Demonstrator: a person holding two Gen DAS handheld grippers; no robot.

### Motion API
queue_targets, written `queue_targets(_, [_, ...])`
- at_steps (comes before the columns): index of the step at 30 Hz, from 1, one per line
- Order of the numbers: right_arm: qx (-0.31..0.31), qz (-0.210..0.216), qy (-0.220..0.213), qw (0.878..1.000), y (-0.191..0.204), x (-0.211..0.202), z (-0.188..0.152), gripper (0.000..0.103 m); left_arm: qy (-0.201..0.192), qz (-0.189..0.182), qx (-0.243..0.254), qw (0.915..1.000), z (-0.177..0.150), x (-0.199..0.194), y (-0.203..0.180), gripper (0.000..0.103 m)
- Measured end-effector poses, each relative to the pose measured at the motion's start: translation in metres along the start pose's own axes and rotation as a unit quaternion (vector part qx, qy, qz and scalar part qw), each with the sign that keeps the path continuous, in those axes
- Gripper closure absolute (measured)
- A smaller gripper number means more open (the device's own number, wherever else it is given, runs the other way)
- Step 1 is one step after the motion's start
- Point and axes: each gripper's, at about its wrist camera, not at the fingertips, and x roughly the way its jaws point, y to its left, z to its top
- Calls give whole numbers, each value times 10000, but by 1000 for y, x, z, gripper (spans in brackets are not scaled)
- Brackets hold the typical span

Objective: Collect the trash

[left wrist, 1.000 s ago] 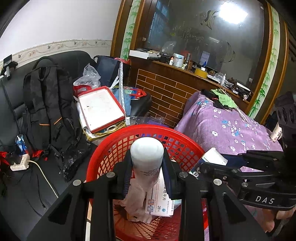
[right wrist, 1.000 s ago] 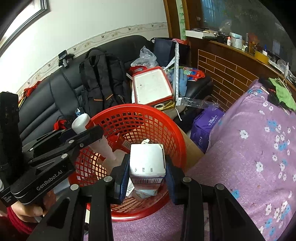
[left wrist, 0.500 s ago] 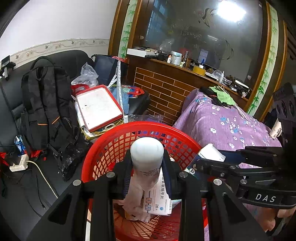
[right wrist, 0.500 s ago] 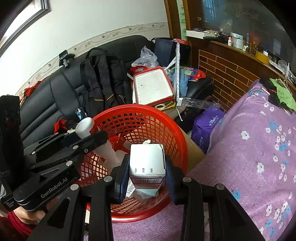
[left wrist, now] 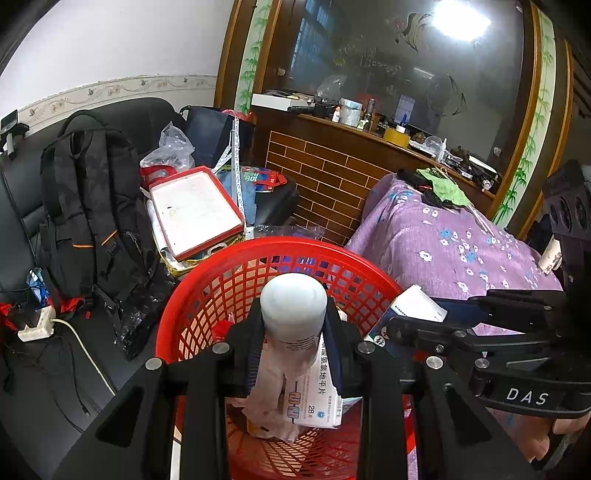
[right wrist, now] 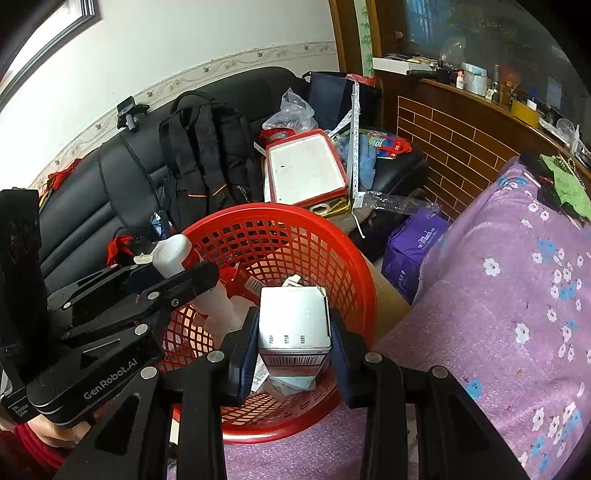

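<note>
No real change from a second ago: both hands parked over the red mesh basket (left wrist: 207, 295). Left gripper (left wrist: 293, 343) clamps a white plastic bottle (left wrist: 293, 314) (rounded end toward camera, long axis sloping down into the basket). Right gripper (right wrist: 293, 339) clamps a small cardboard carton (right wrist: 294, 317), boxy, upright, barcode face toward the camera, above the basket's near rim.

Sharp, evenly lit frames (fisheye-bent edges), ceiling lamp (left wrist: 460, 22) glaring.
</note>
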Motion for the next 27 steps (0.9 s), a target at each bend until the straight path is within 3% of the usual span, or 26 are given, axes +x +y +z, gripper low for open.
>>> queue_targets(10, [-7,22,77,10000,0,7,0,64,46,35,-30,10000,-7,8,1,74])
queue_targets(12, [0,17,68,10000,0,6,1,58,37,11,-63,10000,-5,8,3,68])
queue_targets(13, [20,14,51,10000,0,5,1,50,3,19,-88,10000,-5,6,4,56])
queue_targets(14, [34,15,21,10000,0,3,1,46,-47,28,-92,9999,-4,4,4,50])
queue_targets(20, [10,-96,-224,9997,1,-14,4,33,-375,149,-175,9990,2,-11,6,31])
queue_targets(23, [0,-266,-374,9989,-1,-26,4,26,-612,416,-123,9972,5,-22,4,19])
queue_targets(27, [-28,-606,-507,9969,-7,-40,-1,20,-778,568,-132,9953,8,-36,3,15])
